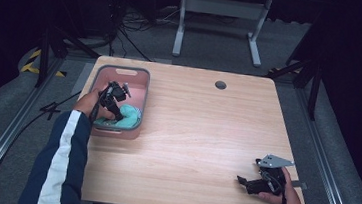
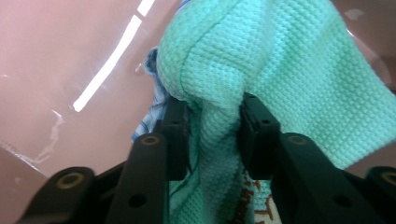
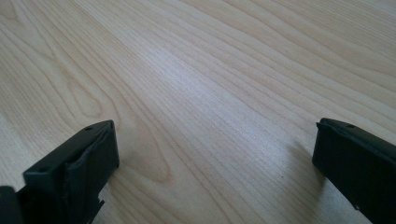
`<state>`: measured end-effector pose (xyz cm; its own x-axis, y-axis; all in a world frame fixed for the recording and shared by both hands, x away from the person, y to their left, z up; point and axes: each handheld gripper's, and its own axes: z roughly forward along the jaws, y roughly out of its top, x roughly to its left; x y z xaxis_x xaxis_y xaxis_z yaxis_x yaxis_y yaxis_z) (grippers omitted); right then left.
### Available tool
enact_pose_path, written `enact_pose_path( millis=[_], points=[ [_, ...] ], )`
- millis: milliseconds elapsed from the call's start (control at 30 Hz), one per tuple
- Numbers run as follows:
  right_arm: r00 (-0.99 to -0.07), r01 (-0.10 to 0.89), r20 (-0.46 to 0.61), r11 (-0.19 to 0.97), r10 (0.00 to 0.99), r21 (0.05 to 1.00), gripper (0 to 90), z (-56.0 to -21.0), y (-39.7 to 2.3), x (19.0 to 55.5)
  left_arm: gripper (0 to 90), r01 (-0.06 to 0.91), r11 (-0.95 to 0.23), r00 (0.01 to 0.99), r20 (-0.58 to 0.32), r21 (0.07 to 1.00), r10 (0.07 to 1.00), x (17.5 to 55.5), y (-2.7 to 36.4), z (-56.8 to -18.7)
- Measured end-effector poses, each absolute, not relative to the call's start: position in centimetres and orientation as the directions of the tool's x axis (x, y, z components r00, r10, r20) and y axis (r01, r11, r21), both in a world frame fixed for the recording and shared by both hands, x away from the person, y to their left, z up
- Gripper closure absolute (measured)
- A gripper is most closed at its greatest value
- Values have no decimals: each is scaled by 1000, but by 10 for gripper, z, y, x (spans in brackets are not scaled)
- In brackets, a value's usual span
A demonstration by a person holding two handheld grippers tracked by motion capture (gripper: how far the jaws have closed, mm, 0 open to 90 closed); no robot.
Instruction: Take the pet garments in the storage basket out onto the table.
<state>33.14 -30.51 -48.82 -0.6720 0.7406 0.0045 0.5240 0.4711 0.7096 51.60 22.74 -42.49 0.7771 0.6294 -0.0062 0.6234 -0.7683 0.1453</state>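
Left tongs (image 2: pixel 212 140) down inside pink bin (image 1: pixel 141 80), jaws clamped on raised fold of green cloth (image 2: pixel 280 60). Cloth between jaws, rest heaped beyond them. Knit, soft, likely light; will drape and slip, so pinch bunched fold deep. Right tongs (image 3: pixel 215 158) apart, empty, low over table (image 1: pixel 206 134).

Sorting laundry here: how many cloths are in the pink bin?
At least 2: a mint knit cloth pinched in the left gripper, and a blue-checked one behind it. A brown-patterned scrap below may be a third; others may be hidden.
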Motion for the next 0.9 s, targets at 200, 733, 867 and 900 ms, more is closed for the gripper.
enact_pose_path(
  millis=[200, 733, 867, 900],
  points=[
    [-672, 524, 4, 471, 741, 710, 6, -488, -305, 331, 715, 622, -764, 770, 40, 171, 636, 513, 228, -420],
    [-672, 524, 4, 471, 741, 710, 6, -488, -305, 331, 729, 587, -679, 719, 101, 442, 687, 482, 250, -370],
    [-672, 524, 4, 471, 741, 710, 6, -488, -305, 331, 730, 568, -662, 714, 106, 489, 692, 476, 255, -362],
    [-672, 524, 4, 471, 741, 710, 6, -488, -305, 331, 729, 564, -651, 710, 104, 509, 696, 473, 256, -360]
  ],
)
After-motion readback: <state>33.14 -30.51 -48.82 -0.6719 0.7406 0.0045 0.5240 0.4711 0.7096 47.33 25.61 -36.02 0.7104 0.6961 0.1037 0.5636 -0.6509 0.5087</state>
